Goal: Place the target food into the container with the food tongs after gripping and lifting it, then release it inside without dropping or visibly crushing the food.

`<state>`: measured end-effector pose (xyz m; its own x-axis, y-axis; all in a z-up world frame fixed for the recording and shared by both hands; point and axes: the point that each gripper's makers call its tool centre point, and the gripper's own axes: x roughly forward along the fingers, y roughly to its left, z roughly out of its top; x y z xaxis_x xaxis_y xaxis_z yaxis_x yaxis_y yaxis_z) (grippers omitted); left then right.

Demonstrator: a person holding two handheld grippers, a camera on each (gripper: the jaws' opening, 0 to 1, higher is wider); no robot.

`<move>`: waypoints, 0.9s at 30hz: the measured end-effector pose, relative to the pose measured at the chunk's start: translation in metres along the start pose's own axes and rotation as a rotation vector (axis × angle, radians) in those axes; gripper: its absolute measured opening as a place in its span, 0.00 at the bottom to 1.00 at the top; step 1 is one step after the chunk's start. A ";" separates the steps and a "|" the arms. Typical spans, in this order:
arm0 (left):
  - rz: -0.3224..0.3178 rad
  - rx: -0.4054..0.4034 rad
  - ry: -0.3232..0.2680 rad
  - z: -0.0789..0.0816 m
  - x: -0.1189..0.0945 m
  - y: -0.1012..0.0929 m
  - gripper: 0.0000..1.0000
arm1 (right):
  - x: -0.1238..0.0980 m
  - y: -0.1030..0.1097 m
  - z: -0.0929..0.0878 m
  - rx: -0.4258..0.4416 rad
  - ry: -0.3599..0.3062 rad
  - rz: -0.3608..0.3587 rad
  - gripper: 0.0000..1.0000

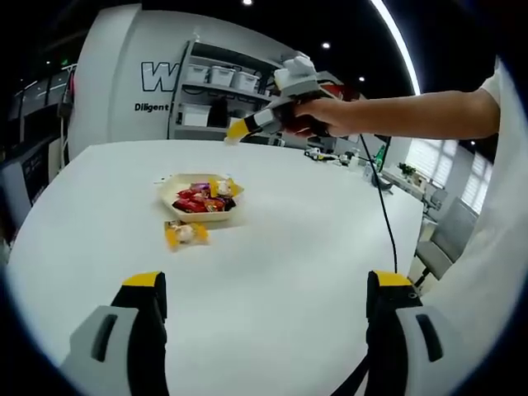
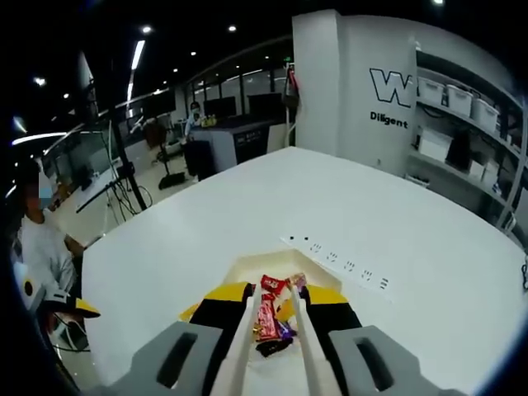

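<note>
Snacks fill a tray (image 1: 169, 191) on the white desk (image 1: 289, 247), one wrapped candy (image 1: 185, 233) just beside it. Left claw (image 1: 268, 289) gapes wide; right claw (image 2: 272, 318) clamps food tongs (image 2: 307, 346) over the tray.

On the white counter (image 1: 313, 247) a cream container (image 1: 200, 199) holds wrapped sweets, one yellow-wrapped sweet (image 1: 185, 234) just beside it. The left tongs (image 1: 268, 289) gape wide; a hand (image 1: 318, 115) holds the right tongs (image 1: 239, 129) above.

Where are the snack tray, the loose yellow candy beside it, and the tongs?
snack tray (image 1: 169, 191): left gripper view, its left rim.
loose yellow candy (image 1: 185, 234): left gripper view, wrapper's middle.
tongs (image 2: 242, 340): right gripper view, left blade.
</note>
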<state>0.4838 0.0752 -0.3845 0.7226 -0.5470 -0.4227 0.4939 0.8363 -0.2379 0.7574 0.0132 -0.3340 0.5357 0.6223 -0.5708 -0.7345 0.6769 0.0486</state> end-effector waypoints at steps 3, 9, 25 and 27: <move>0.001 -0.003 -0.001 0.000 -0.001 -0.001 0.98 | -0.001 0.002 -0.001 0.005 -0.004 0.009 0.19; 0.002 0.000 -0.002 0.001 -0.002 -0.001 0.98 | -0.009 0.016 -0.009 0.007 -0.021 0.030 0.20; 0.004 0.000 0.000 -0.002 -0.004 -0.002 0.98 | 0.002 0.041 -0.035 -0.062 -0.073 0.153 0.23; 0.006 0.001 -0.002 -0.002 -0.005 -0.002 0.98 | 0.005 0.047 -0.043 -0.051 -0.055 0.173 0.23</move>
<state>0.4783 0.0766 -0.3841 0.7267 -0.5417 -0.4224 0.4900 0.8397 -0.2339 0.7073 0.0311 -0.3693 0.4203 0.7490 -0.5121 -0.8370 0.5380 0.0998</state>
